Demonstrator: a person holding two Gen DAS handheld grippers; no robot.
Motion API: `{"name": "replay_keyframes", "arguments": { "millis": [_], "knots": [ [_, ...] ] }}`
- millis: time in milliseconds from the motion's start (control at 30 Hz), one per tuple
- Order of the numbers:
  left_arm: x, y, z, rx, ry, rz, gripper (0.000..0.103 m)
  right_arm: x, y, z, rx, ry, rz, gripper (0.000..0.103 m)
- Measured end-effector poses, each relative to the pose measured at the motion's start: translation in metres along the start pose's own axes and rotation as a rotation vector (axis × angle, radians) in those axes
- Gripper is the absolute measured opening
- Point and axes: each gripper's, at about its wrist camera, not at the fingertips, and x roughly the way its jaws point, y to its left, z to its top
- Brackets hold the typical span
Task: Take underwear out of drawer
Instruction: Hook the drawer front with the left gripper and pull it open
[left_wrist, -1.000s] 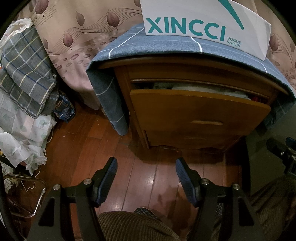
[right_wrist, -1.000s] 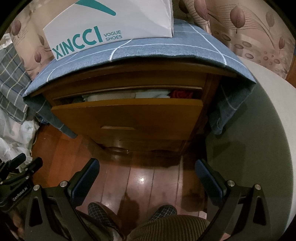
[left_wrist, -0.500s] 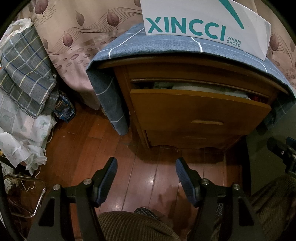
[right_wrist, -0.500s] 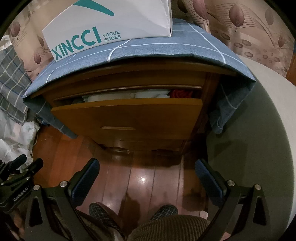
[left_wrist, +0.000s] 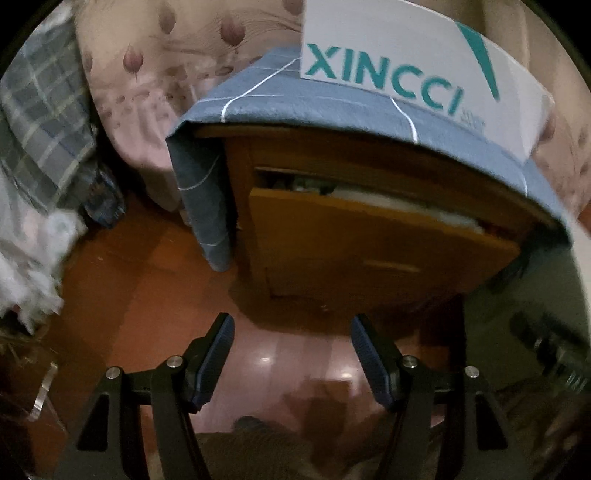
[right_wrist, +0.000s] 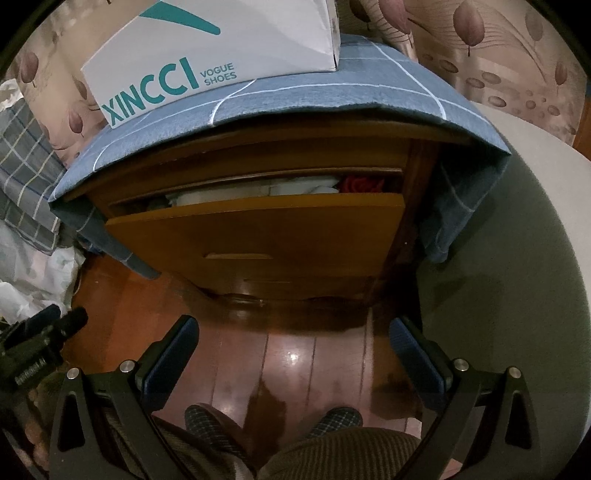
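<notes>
Reaching stage. Drawer (right_wrist: 258, 225), top of nightstand (right_wrist: 417, 206), partly pulled out; underwear (right_wrist: 295, 186) piled inside behind its front edge, red piece at right corner. My left gripper (left_wrist: 291, 354) and right gripper (right_wrist: 291, 354): jaws apart, empty, well short. Advice: enter from above, pinch one piece only.

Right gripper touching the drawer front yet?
Apart. In the right wrist view the right gripper hangs open over bare wooden floor, and a stretch of floor shows between its fingertips and the top drawer front.
</notes>
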Motion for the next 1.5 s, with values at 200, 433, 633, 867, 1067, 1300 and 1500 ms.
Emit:
{"name": "replay_keyframes", "arguments": {
  "millis": [200,433,633,867,1067,1300,1500],
  "knots": [
    [0.03,0.023,0.024,-0.275,0.086,-0.193,0.067,0.0,-0.007,0.0,0.023,0.002,0.018,0.102],
    [0.067,0.039,0.042,-0.548,0.14,-0.306,0.069,0.002,-0.015,0.0,0.048,0.014,0.034,0.102],
    [0.099,0.045,0.052,-0.734,0.17,-0.363,0.071,0.004,-0.024,0.0,0.077,0.026,0.045,0.102],
    [0.132,0.054,0.043,-0.905,0.198,-0.409,0.071,0.008,-0.028,0.002,0.088,0.037,0.055,0.102],
    [0.147,0.056,0.021,-0.966,0.172,-0.447,0.086,0.01,-0.03,0.002,0.098,0.045,0.062,0.102],
    [0.167,0.056,0.005,-1.061,0.166,-0.5,0.103,0.012,-0.031,0.002,0.101,0.053,0.06,0.102],
    [0.167,0.067,0.003,-1.154,0.18,-0.585,0.103,0.013,-0.029,0.003,0.102,0.057,0.059,0.102]
  ]
}}
